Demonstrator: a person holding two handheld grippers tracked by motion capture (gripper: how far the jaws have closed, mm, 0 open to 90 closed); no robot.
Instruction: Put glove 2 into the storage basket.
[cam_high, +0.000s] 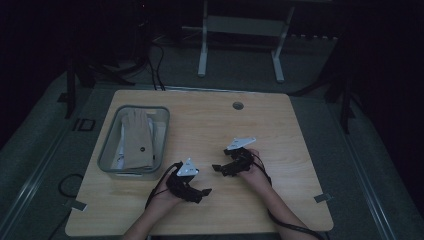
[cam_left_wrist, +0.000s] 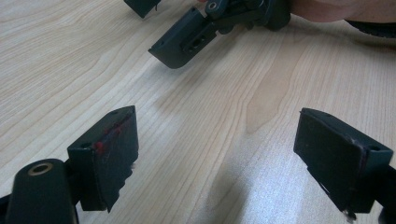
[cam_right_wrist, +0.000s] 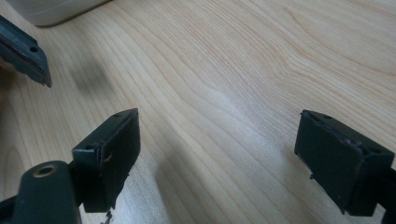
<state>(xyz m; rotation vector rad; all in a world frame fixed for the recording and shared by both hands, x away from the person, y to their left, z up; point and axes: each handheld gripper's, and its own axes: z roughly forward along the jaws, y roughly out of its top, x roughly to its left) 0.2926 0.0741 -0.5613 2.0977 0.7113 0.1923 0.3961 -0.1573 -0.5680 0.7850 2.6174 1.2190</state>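
The room is dim, its far side and both upper corners sunk in near darkness. A light wooden table (cam_high: 215, 125) with rounded corners stands on grey carpet (cam_high: 45, 150); a round cable port (cam_high: 238, 105) sits near its far edge. Beyond it rise the two white legs of a desk frame (cam_high: 240, 30), joined by a crossbar. Dark stands (cam_high: 345, 95) flank the table left and right, and black cables (cam_high: 157, 65) trail over the floor behind it. Small pale tape strips (cam_high: 322, 198) mark the table's near corners.
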